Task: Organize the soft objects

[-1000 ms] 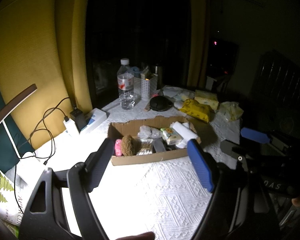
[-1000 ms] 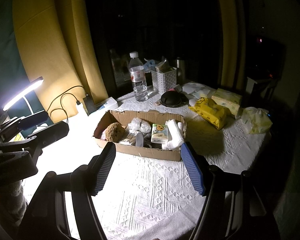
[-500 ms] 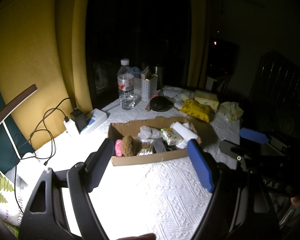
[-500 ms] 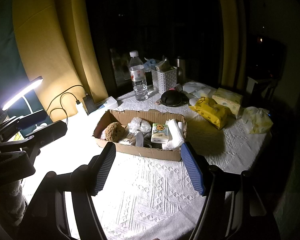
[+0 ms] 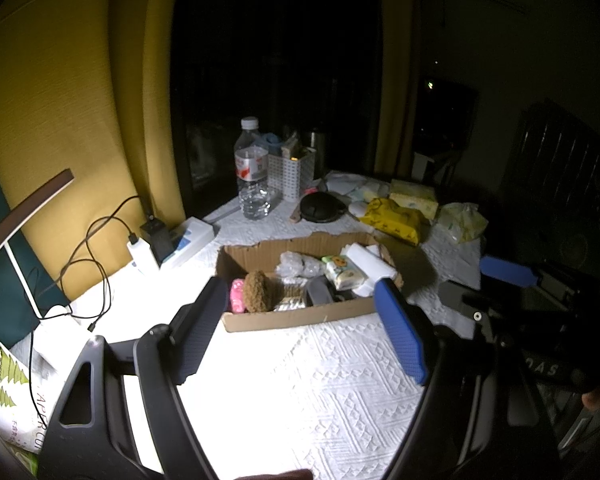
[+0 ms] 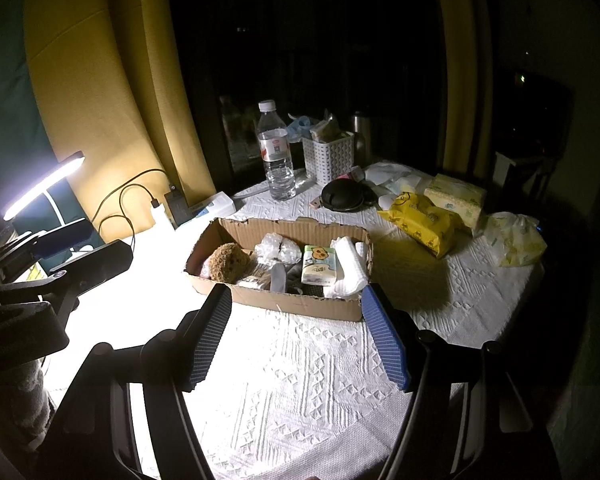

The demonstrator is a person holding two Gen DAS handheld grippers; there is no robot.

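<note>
We are holding both grippers, left [image 5: 300, 320] and right [image 6: 298, 334], spread and empty, unmoved since a second ago, before the filled cardboard box [image 6: 300, 304]; soft packs [image 6: 424, 220] are lying outside.

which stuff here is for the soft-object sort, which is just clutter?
Job: cardboard box, brown sponge, tissue pack, white towel, yellow wipes pack.
Clutter: water bottle, white basket, desk lamp, charger.
</note>
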